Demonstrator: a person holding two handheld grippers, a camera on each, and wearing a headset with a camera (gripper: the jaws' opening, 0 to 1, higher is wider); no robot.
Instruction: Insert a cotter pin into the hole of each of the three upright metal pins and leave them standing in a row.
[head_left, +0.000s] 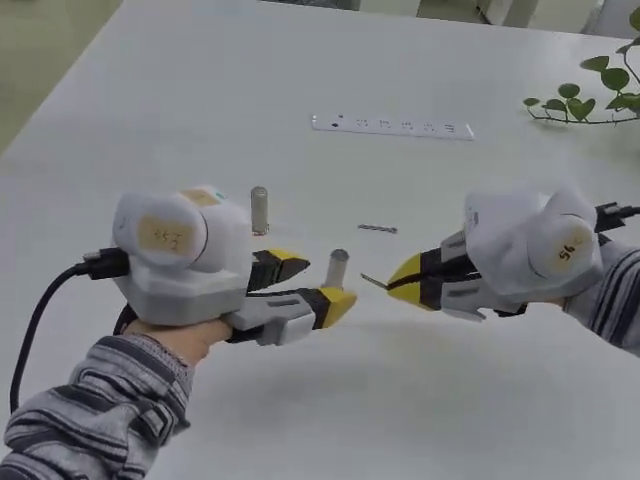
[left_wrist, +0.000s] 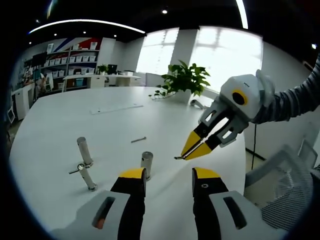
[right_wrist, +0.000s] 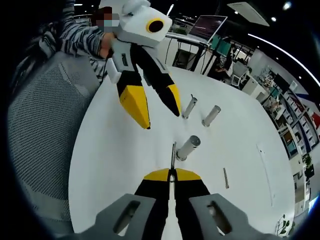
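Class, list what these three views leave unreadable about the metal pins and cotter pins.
- Head view: the left gripper hides the third metal pin.
- All views: the nearest metal pin is too small and blurred to show its hole.
- Right gripper view: the held cotter pin has its rear end hidden between the right gripper's shut jaws.

Open-plan office. Large white meeting table with a power strip at upper centre of the head view; mesh office chair at left of the right gripper view, a monitor on a desk at its top. Left gripper view: shelves of storage bins upper left, potted plant and tall windows at top centre.
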